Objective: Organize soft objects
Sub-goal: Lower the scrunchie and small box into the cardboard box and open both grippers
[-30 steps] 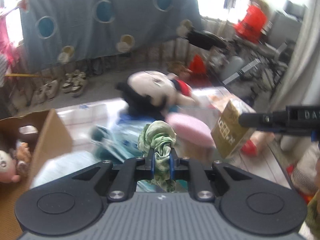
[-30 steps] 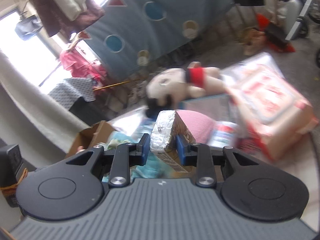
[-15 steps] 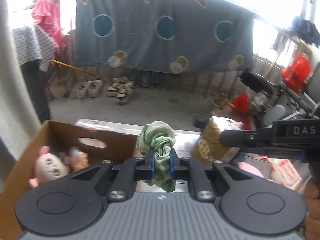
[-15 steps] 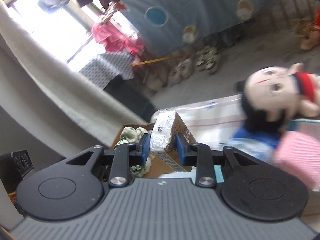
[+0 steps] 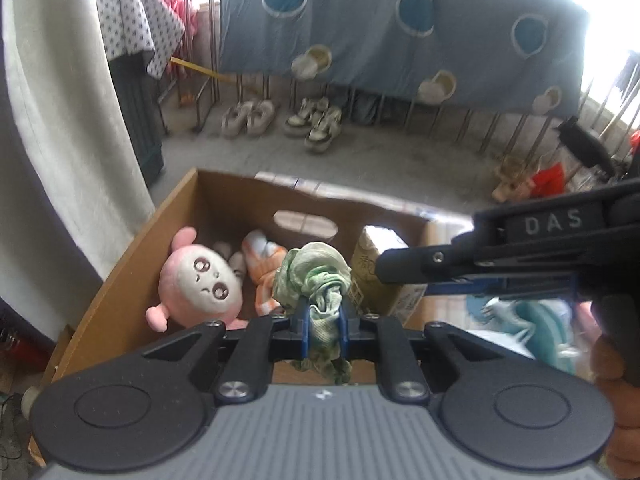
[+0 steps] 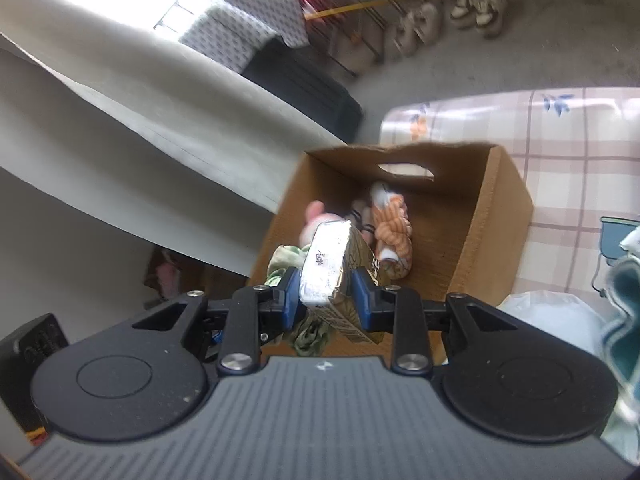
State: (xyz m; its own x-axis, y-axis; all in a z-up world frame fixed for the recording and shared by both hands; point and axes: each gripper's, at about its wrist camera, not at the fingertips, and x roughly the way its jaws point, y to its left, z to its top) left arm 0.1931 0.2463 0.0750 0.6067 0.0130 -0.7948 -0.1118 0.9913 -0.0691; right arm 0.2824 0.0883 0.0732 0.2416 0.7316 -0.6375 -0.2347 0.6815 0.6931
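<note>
Left gripper [image 5: 323, 330]: jaws pinching a green scrunchie [image 5: 316, 280] through its bunched middle, loose folds spilling above and below the pads. Judged very light, limp, grippy fabric; a pinch anywhere on the bunch holds, and it should drop free once the jaws spread. Right gripper [image 6: 326, 298]: jaws pressed on the two broad faces of a foil-ended packet [image 6: 332, 264], tilted, its printed end hanging below the pads. Judged light and squashy, its film slick, so a hold across the wide faces near mid-length suits it; a hard squeeze would crumple it. Both loads hang over the near part of the open cardboard box [image 5: 132, 256]. Further in, on the box floor: a pink plush [image 5: 200, 284] and an orange knotted rope toy [image 6: 394, 228].
</note>
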